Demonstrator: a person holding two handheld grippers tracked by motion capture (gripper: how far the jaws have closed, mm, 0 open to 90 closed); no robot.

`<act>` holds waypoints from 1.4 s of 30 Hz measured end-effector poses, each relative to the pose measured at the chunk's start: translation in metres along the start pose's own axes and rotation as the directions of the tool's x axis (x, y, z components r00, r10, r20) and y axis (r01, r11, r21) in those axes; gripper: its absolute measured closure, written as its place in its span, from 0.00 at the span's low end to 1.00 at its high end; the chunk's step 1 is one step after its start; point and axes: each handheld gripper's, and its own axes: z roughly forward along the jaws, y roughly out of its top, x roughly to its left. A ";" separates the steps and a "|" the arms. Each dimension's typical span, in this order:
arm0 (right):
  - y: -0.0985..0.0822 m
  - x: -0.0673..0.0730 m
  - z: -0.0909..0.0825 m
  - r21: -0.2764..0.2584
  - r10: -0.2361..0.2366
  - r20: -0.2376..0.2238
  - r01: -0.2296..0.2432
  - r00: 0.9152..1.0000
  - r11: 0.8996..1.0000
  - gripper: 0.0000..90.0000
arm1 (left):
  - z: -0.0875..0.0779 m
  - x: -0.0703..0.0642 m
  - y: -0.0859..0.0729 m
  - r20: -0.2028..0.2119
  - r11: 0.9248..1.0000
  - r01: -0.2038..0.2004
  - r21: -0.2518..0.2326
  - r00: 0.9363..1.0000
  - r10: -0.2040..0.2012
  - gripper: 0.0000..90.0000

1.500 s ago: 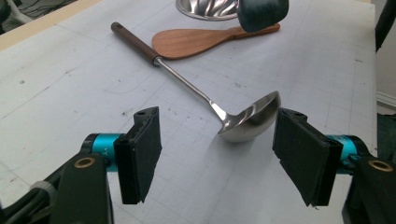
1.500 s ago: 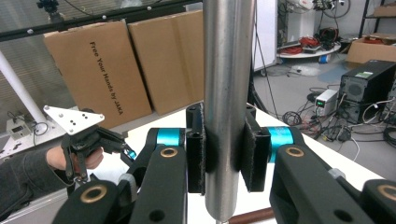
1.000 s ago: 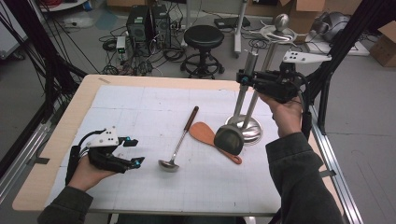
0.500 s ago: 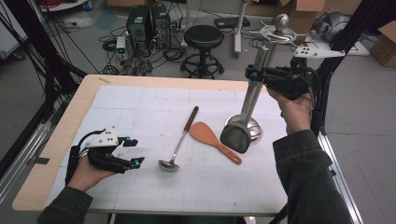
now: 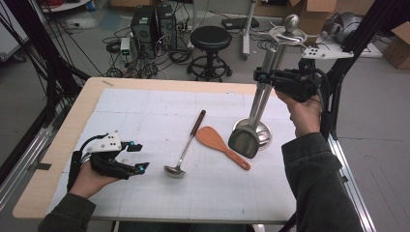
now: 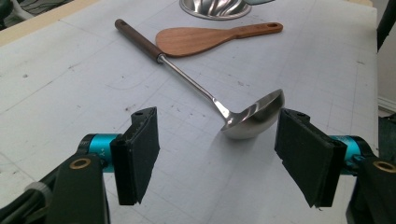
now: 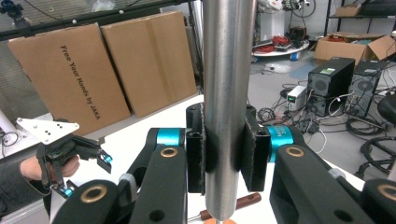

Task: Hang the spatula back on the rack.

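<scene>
Right tool [image 5: 261,76] clamps a steel-handled spatula [image 5: 255,113]; left tool [image 5: 138,157] gapes empty above the gridded white mat [image 5: 145,108], cluttered lab beyond.

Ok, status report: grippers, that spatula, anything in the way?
Right gripper shut on spatula handle, blade over steel bowl. Left gripper open behind ladle. Wooden spoon beside bowl.

Steel handle [image 7: 229,93] cut off at twelve and six o'clock in the right gripper view, its middle hidden between the pads, metal bowl [image 6: 215,8] cropped at twelve o'clock in the left gripper view (only its fluted rim showing), spatula blade [image 5: 243,141] covering the bowl's near side from above.
</scene>
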 end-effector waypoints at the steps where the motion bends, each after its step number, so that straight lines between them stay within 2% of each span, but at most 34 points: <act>1: 0.000 0.000 0.000 -0.003 -0.003 0.001 0.003 1.000 1.000 0.83 | 0.000 0.000 0.000 0.001 1.000 0.001 -0.001 1.000 -0.001 0.34; 20: -0.003 -0.011 -0.005 -0.007 0.028 0.029 -0.028 0.999 1.000 0.83 | 0.000 0.000 0.000 0.005 1.000 0.001 -0.003 1.000 -0.001 0.35; 36: -0.004 -0.019 -0.004 -0.011 0.037 0.051 -0.036 0.998 0.999 0.83 | 0.000 0.000 0.000 0.009 1.000 0.002 -0.003 1.000 -0.002 0.35; 42: -0.007 -0.020 -0.003 -0.013 0.024 0.062 -0.023 0.998 1.000 0.83 | 0.000 -0.001 0.000 0.012 1.000 0.001 -0.003 1.000 -0.001 0.35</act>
